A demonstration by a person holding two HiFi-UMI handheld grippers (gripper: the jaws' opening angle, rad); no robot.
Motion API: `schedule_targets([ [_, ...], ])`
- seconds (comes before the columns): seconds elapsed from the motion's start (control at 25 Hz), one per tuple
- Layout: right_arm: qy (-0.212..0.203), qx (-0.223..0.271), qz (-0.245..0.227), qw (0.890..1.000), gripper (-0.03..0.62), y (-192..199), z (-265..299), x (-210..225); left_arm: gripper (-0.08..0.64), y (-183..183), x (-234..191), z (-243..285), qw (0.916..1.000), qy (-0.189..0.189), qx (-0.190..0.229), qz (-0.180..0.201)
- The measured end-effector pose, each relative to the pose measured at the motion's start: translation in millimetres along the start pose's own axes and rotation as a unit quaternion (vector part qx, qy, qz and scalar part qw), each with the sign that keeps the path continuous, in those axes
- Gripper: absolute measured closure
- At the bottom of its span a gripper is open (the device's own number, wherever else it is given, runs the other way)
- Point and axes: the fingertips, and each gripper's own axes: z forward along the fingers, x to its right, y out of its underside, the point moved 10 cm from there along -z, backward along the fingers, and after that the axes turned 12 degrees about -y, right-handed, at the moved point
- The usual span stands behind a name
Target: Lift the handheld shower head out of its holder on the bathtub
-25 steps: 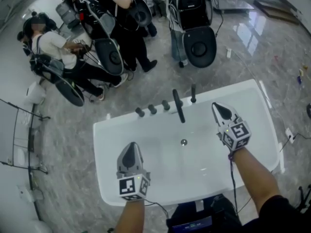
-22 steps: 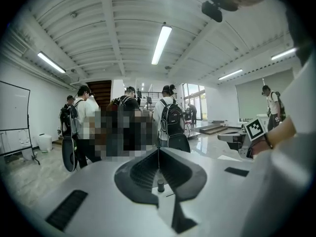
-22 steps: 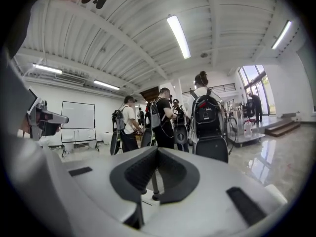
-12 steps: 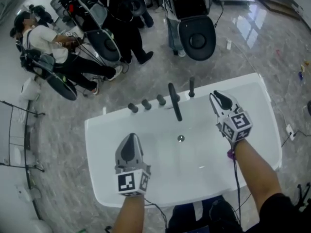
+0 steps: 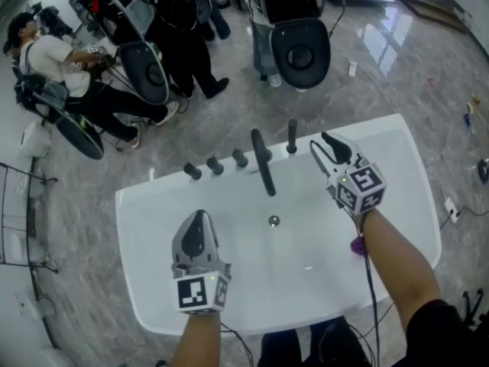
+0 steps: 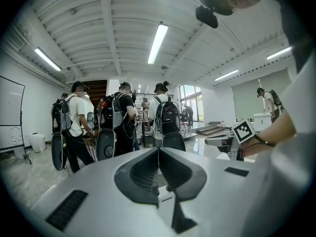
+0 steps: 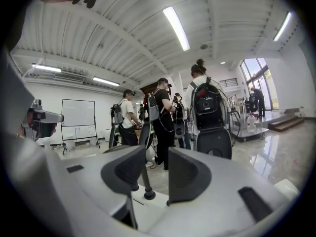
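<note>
The black handheld shower head (image 5: 292, 137) stands upright in its holder on the far rim of the white bathtub (image 5: 145, 235). My right gripper (image 5: 322, 141) hovers just right of it, a short gap away. In the right gripper view the shower head (image 7: 144, 178) shows through the gap between the jaws of the right gripper (image 7: 157, 158), which are opening with nothing pressed between them. My left gripper (image 5: 199, 219) is shut and empty over the tub's left half, its jaws meeting edge to edge in the left gripper view (image 6: 158, 151).
Left of the shower head, the rim carries a long black spout (image 5: 263, 164) and three black knobs (image 5: 216, 165). A drain (image 5: 273, 221) sits in the tub floor. Several people with backpack rigs (image 5: 149, 60) stand on the marble floor beyond the tub.
My right gripper's jaws have gone from shut to apart. Both grippers have moved forward and lower toward the tub's far rim, the right one closer to the shower head.
</note>
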Motion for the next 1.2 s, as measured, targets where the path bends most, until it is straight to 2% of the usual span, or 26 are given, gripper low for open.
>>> schedule_targets([
  [0.28, 0.022, 0.004, 0.009, 1.000, 0.421, 12.3, 22.3, 16.0, 0.545, 12.9, -8.6, 2.4, 0.9999, -0.011, -0.004, 0.007],
  [0.48, 0.018, -0.020, 0.022, 0.999, 0.359, 28.6, 40.4, 32.7, 0.545, 14.3, -11.0, 13.4, 0.9998, -0.015, 0.000, 0.009],
  [0.76, 0.022, -0.036, 0.029, 0.999, 0.342, 44.1, 63.1, 57.4, 0.545, 23.6, -6.7, 17.7, 0.9998, -0.017, -0.001, -0.003],
  [1.0, 0.019, -0.039, 0.059, 0.997, 0.330, 63.9, 81.5, 62.5, 0.545, 35.2, -3.8, 19.4, 0.9998, -0.011, -0.014, -0.009],
  [1.2, 0.016, -0.031, 0.060, 0.998, 0.322, 65.1, 100.6, 66.5, 0.545, 41.3, -16.1, 12.9, 0.9991, -0.029, -0.015, -0.026],
])
